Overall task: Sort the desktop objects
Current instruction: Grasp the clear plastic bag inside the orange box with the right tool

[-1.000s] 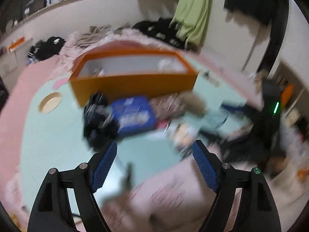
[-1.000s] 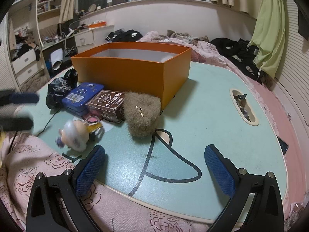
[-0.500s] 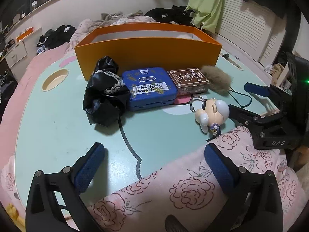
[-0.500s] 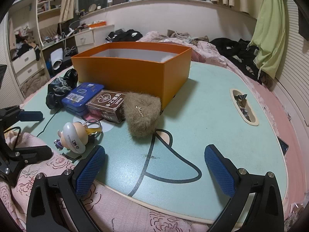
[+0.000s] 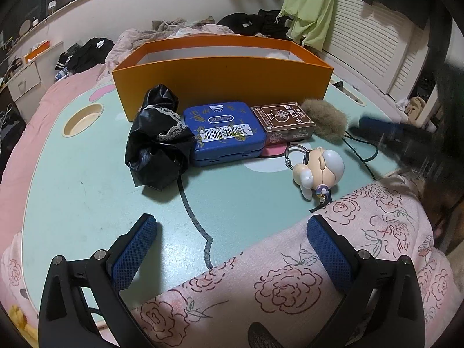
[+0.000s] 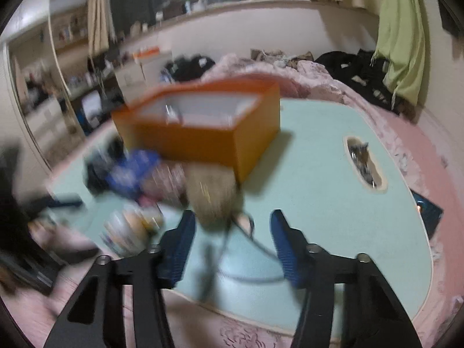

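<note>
In front of the orange box [image 5: 220, 78] on the mint table [image 5: 87, 197] lie a black bag [image 5: 156, 142], a blue tin [image 5: 226, 130], a brown card box [image 5: 284, 121], a furry brown pouch [image 5: 324, 119] and a small doll keychain [image 5: 319, 171]. My left gripper [image 5: 230, 226] hangs open over the table's near edge, with nothing between its fingers. The right wrist view is blurred by motion. There my right gripper [image 6: 232, 226] is closing its jaws just short of the furry pouch [image 6: 214, 197], and the pads do not press on it. The orange box [image 6: 203, 133] stands behind.
A pink floral quilt [image 5: 319, 275] covers the near edge. The table has a round recess [image 5: 82, 119] at the left and an oval recess [image 6: 364, 162] holding small items at the right. Clothes lie on the bed behind. A dark flat object [image 6: 429, 208] sits at the right rim.
The right gripper's jaws have narrowed, and it has lifted and swung toward the furry pouch, blurring its view. The left gripper opened wider, settled lower and then kept still.
</note>
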### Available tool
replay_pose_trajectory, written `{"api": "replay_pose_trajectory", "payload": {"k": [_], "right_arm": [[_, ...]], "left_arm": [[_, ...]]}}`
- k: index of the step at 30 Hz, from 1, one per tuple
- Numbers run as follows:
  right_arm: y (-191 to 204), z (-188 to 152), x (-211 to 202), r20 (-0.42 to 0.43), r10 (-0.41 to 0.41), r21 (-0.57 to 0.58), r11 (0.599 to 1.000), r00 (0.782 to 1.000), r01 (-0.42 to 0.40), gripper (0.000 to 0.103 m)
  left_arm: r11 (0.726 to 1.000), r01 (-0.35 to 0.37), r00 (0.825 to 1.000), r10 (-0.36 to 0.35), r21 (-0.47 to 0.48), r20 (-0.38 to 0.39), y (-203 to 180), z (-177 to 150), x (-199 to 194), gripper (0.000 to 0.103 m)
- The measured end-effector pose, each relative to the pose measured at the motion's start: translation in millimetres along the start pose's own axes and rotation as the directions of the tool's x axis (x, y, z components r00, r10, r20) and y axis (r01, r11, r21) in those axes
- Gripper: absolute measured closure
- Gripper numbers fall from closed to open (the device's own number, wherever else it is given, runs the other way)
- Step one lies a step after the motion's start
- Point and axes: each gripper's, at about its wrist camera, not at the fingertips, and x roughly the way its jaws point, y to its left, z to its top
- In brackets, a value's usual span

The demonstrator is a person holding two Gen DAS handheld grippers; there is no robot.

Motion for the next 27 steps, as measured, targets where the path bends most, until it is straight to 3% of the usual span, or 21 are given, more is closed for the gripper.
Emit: {"api": "replay_pose_trajectory", "payload": {"k": [2, 4, 6, 7, 10, 15, 19, 21, 22, 23, 24, 27], "right_arm": [[0, 32, -15, 0.048, 0.038, 0.013, 0.999, 0.998, -0.039, 0.052], [10, 68, -19, 0.034, 0.021, -0.046, 0.999, 0.999, -0.020, 0.053], [19, 102, -3, -0.037, -0.004, -0.124, 0.992, 0.999, -0.001, 0.057], [22, 118, 13, -0.105, -0.005, -0.145, 0.989, 0.994, -0.011, 0.064], [28, 145, 70, -0.337, -0.019, -0.167, 0.985, 0.941, -0.040, 0.084], [43, 149, 132, -0.485, -0.197, -0.298, 0.953, 0.852, 0.050, 0.084], [40, 139, 160, -0.520, -0.256, -0.323, 0.942, 0.814, 0.090, 0.081], [34, 140, 162, -0.510, -0.247, -0.304, 0.948, 0.824, 0.097, 0.081], [30, 138, 161, -0.508, -0.255, -0.302, 0.947, 0.823, 0.108, 0.084], [27, 138, 160, -0.499, -0.268, -0.310, 0.943, 0.824, 0.120, 0.094], [24, 137, 158, -0.491, -0.269, -0.314, 0.942, 0.829, 0.119, 0.094], [13, 140, 146, -0.465, -0.214, -0.259, 0.961, 0.859, 0.099, 0.101]], "left_arm": [[1.000, 0.001, 1.000, -0.001, -0.001, 0.000, 1, 0, 0, 0.000], [1.000, 0.001, 1.000, -0.001, -0.001, 0.001, 1, 1, 0, 0.000], [1.000, 0.002, 1.000, -0.002, -0.001, 0.001, 1, 0, 0, 0.000], [1.000, 0.001, 1.000, -0.001, -0.001, 0.001, 1, 0, 0, 0.000], [1.000, 0.003, 1.000, -0.003, -0.001, 0.004, 2, -1, -3, 0.000], [1.000, 0.004, 1.000, -0.004, -0.002, 0.007, 2, -1, -4, 0.000], [1.000, 0.006, 1.000, -0.006, -0.003, 0.011, 1, 0, -6, 0.000], [1.000, 0.006, 1.000, -0.006, -0.003, 0.012, 1, -1, -6, 0.000], [1.000, 0.007, 1.000, -0.007, -0.004, 0.011, 1, 0, -6, 0.000], [1.000, 0.008, 1.000, -0.007, -0.005, 0.012, 1, 0, -6, 0.000], [1.000, 0.006, 1.000, -0.006, -0.004, 0.012, 1, 0, -6, 0.000], [1.000, 0.006, 1.000, -0.006, -0.003, 0.012, 2, -1, -6, 0.000]]}}
